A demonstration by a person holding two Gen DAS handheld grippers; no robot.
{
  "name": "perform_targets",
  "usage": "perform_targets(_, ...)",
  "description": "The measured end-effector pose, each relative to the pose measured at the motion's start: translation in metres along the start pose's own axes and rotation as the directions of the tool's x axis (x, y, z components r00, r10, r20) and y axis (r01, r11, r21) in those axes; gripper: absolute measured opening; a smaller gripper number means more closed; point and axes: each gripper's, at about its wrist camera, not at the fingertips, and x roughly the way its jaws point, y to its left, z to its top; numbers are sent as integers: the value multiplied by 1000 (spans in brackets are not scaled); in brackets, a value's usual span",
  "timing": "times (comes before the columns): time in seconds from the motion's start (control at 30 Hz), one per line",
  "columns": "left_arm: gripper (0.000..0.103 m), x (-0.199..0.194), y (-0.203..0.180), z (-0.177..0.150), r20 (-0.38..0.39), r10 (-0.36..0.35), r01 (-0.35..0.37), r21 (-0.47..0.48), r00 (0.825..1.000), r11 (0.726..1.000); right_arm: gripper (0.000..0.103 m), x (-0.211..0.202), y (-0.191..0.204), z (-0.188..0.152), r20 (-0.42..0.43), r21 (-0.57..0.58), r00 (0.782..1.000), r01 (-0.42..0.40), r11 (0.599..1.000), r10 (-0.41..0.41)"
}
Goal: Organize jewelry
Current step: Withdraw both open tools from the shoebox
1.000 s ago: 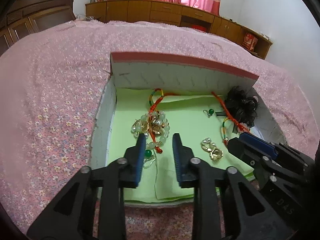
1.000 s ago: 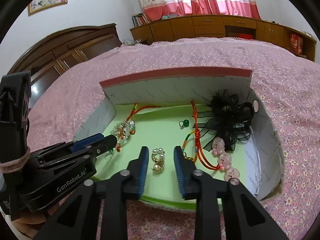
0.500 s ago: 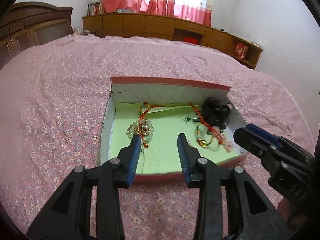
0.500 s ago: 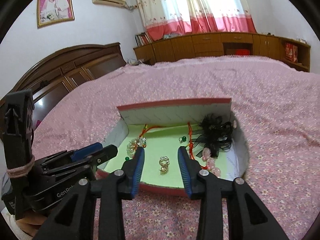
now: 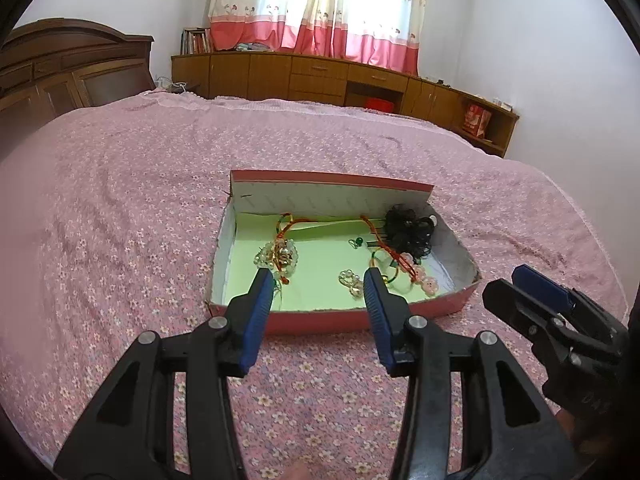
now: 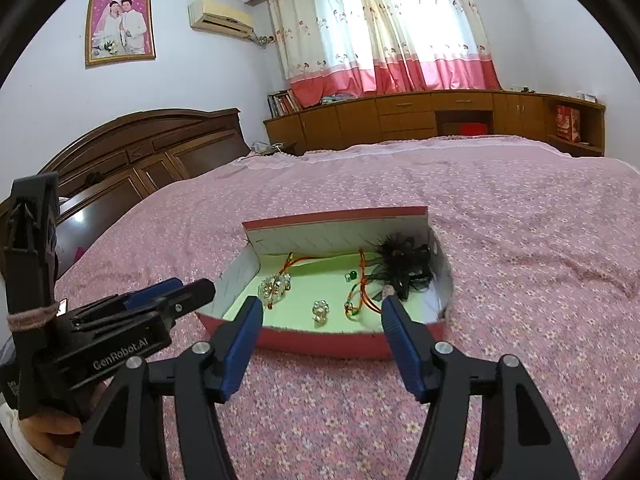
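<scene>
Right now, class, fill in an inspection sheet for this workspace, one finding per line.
Surface: pink floral bedspread.
Job's things: red box, green-lined, holding bead bracelet, pearl earring, red cord, black hair flower.
Clutter: nothing seen on the bedspread.
Tongs: left tongs and right tongs open, empty, short of the box.
Cables: white cords by the headboard.
Surroundings: wooden cabinets, curtains.

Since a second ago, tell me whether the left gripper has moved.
Yes. The left gripper has pulled back and up from the red box: its tips were over the green lining, now at the near wall; jaws just opening, empty.
</scene>
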Motion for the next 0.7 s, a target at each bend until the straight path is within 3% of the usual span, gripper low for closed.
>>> perform_targets(0.7, 39, 0, -7, -28, -10, 28, -28, 18, 1000, 999, 68, -6, -14, -34, -25, 33, 999, 49, 998, -48)
